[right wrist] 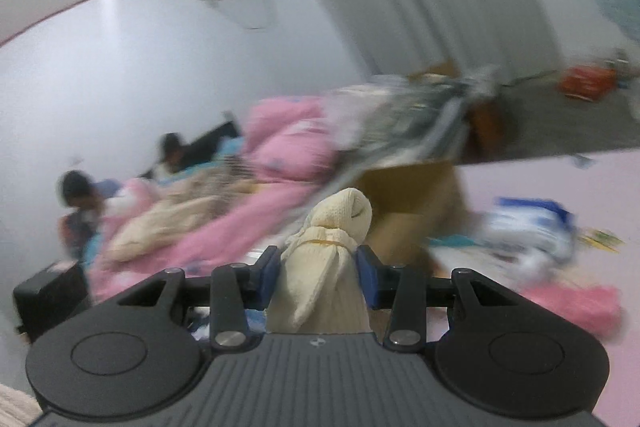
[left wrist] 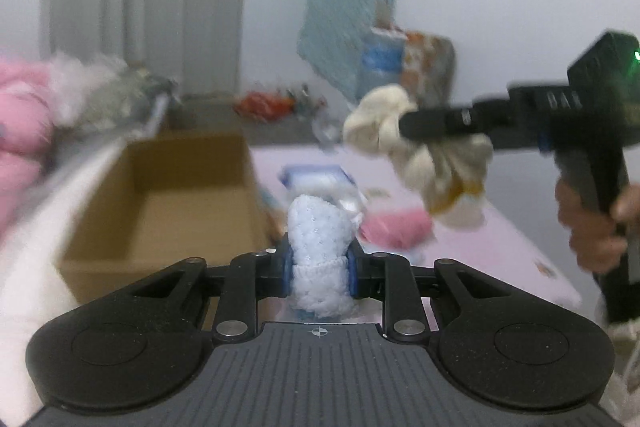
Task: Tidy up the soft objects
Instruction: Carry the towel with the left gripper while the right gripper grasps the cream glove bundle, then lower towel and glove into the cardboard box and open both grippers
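The left tool [left wrist: 319, 269] is closed on a pale blue knitted sock [left wrist: 318, 239], which stands up between the blue pads. The right tool [right wrist: 319, 267] grips a cream sock bundle [right wrist: 332, 251]; in the left wrist view this bundle [left wrist: 420, 163] hangs from the tool, held by a hand [left wrist: 596, 223] at far right. An open cardboard box [left wrist: 168, 195] sits left of the blue sock. Pink bedding [right wrist: 280, 147] lies further left. The pink surface [left wrist: 500, 239] carries a folded pink cloth [left wrist: 394, 227].
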`<action>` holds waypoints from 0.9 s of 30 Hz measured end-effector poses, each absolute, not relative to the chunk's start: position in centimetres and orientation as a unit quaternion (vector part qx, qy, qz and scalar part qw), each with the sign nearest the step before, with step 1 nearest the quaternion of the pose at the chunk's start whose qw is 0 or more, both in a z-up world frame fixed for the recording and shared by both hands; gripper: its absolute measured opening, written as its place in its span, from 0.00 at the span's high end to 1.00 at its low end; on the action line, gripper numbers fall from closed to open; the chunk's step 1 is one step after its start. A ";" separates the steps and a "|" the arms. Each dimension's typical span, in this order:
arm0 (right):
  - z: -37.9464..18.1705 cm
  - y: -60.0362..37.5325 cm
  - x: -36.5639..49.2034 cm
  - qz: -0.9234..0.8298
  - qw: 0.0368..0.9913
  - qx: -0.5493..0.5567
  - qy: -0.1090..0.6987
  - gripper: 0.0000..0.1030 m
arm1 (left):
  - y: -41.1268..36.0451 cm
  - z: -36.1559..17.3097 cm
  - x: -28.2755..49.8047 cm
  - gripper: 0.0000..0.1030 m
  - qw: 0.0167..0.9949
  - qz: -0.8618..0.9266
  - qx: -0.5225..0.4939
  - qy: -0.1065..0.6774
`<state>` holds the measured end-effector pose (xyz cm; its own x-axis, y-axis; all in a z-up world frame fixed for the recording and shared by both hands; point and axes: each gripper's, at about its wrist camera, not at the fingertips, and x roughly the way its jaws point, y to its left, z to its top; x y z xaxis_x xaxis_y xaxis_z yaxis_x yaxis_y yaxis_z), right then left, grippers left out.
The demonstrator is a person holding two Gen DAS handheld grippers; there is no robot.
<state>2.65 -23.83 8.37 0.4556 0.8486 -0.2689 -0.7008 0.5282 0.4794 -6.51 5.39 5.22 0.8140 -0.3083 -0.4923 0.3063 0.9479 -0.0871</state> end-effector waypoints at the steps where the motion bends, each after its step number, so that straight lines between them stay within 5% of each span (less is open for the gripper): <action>1: 8.9 -22.8 2.8 0.471 0.835 0.149 0.241 0.36 | 5.9 6.2 -6.4 0.78 0.956 -0.154 -0.003 0.250; 11: 11.6 -10.7 14.5 0.477 0.799 0.147 0.336 0.36 | 11.1 10.3 3.6 0.77 0.965 0.004 0.024 0.262; 27: 2.3 0.4 31.4 0.320 0.795 0.098 0.506 0.36 | 16.7 1.8 23.4 0.77 0.910 0.075 0.041 0.407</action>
<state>31.41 0.41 2.26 0.2844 0.6078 -0.7414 -0.4088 0.7764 0.4797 23.36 16.68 1.76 0.6582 0.1690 -0.7336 -0.1023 0.9855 0.1352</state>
